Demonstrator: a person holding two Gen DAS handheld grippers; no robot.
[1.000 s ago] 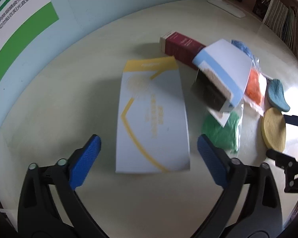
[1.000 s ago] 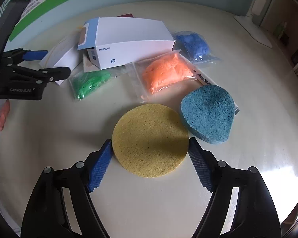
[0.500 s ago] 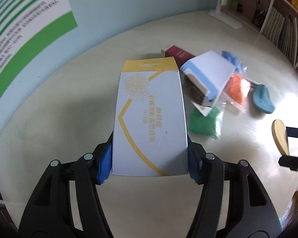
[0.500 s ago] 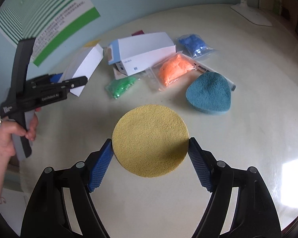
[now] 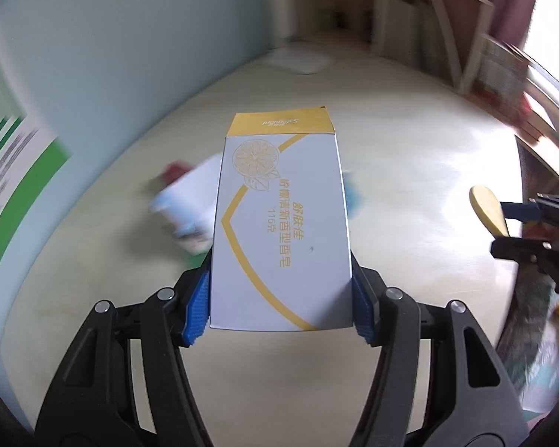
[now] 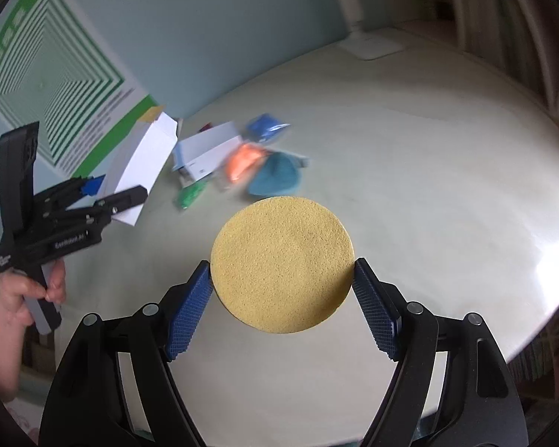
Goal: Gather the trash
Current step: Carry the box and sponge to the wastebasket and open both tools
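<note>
Beyond the fingers of the right gripper (image 6: 281, 292), on the pale table (image 6: 428, 193), lie a white box (image 6: 208, 154), an orange bag (image 6: 242, 160), a blue bag (image 6: 264, 126), a green bag (image 6: 190, 193) and a blue sponge (image 6: 279, 178), all close together and well apart from the fingertips. Nothing stands between either gripper and its load. The right fingers are set wide and press on the edges of a round yellow sponge (image 6: 281, 264), held off the table. The left gripper (image 5: 281, 298) has its blue pads (image 5: 197, 305) clamped on the near end of a white and yellow soap box (image 5: 279, 223), which juts forward above the table. A second ago that box lay flat between wide-open left fingers, and the sponge rested on the table; both are now lifted, and the heap looks farther off.
</note>
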